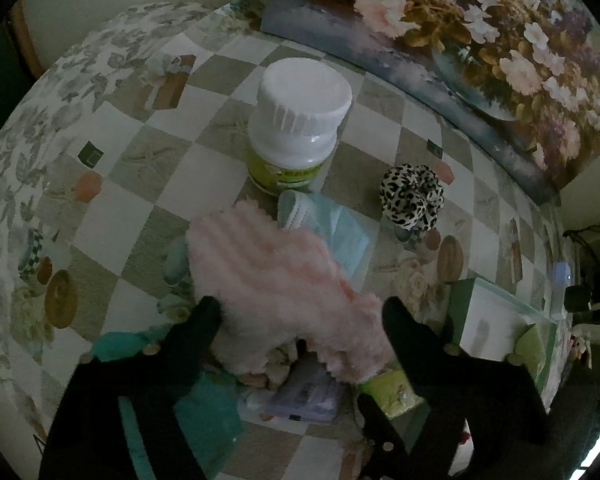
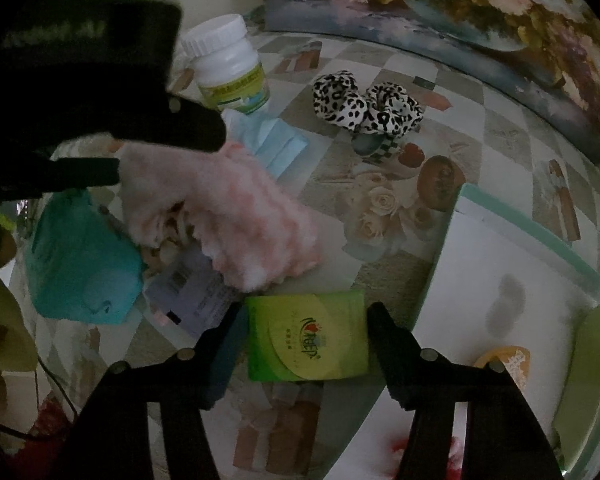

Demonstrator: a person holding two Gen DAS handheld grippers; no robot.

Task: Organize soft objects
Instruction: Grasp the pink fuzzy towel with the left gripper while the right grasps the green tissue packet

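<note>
A fluffy pink cloth lies between the fingers of my left gripper, which stands open around it; the cloth also shows in the right wrist view, with the left gripper over its near end. My right gripper is open, its fingers on either side of a green tissue pack on the table. A leopard-print scrunchie and a light blue face mask lie further back. A teal mask lies at the left.
A white bottle with a green label stands behind the cloth. A white box with a mint rim sits at the right, holding a green item. A flower painting leans along the back. A printed paper lies under the cloth.
</note>
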